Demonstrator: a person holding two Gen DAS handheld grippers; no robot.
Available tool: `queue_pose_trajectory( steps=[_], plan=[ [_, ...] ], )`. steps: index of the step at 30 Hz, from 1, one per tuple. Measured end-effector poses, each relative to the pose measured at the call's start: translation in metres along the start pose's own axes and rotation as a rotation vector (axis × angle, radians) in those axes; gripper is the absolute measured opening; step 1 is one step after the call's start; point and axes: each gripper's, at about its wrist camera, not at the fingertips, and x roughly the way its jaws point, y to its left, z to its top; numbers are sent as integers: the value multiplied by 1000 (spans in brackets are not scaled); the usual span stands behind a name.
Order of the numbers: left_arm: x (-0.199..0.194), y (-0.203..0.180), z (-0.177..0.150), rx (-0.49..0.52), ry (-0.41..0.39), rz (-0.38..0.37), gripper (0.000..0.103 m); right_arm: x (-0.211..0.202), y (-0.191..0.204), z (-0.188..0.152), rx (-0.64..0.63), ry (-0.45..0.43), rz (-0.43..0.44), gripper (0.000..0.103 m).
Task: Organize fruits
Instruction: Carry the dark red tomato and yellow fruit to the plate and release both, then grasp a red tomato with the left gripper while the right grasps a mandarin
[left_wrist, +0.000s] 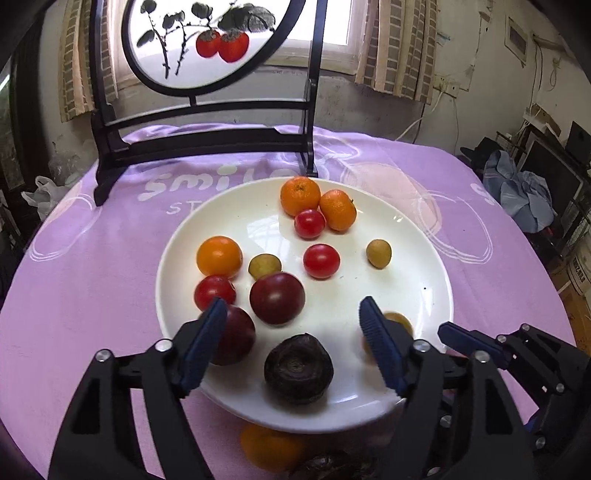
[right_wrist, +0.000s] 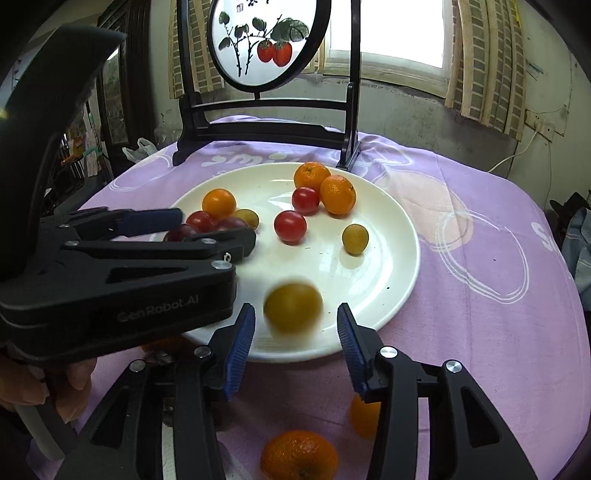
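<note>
A white plate (left_wrist: 417, 258) on the purple cloth holds several fruits: mandarins (left_wrist: 300, 195), red tomatoes (left_wrist: 321, 260), dark plums (left_wrist: 277, 297), small yellow-green fruits (left_wrist: 378, 253) and a dark brown fruit (left_wrist: 298, 369). My left gripper (left_wrist: 293, 321) stands open over the plate's near side, with the brown fruit lying free between its fingers. My right gripper (right_wrist: 295, 326) is open at the plate's near rim. A blurred yellow fruit (right_wrist: 293, 310) sits just beyond its fingertips, and neither pad touches it. In the right wrist view the left gripper (right_wrist: 214, 229) reaches in from the left above the plums.
A dark wooden stand with a round painted screen (left_wrist: 207, 40) rises behind the plate. Loose mandarins (right_wrist: 299, 458) and another orange fruit (right_wrist: 364, 417) lie on the cloth in front of the plate. A hand (right_wrist: 55, 384) holds the left gripper's handle.
</note>
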Motion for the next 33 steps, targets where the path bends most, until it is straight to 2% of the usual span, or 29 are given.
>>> queue_pose_trajectory(
  steps=[7,10,14,25,33],
  plan=[
    [-38,-2,-15,-1,-32,-32,79,-37,-15,-19,63,-39,28,49],
    [-51,-3,-31,10,-29,-32,83,-51,-22,-33,84,-34,26,49],
    [-64,-3,-55,15,-7,-35,84,-64,-24,-52,93,-21,15,49],
    [-80,10,-107,-15,34,-38,85,-68,-16,-96,90,40,-11,50],
    [-80,-2,-125,60,52,-66,85,-49,-3,-93,47,88,-31,50]
  ],
)
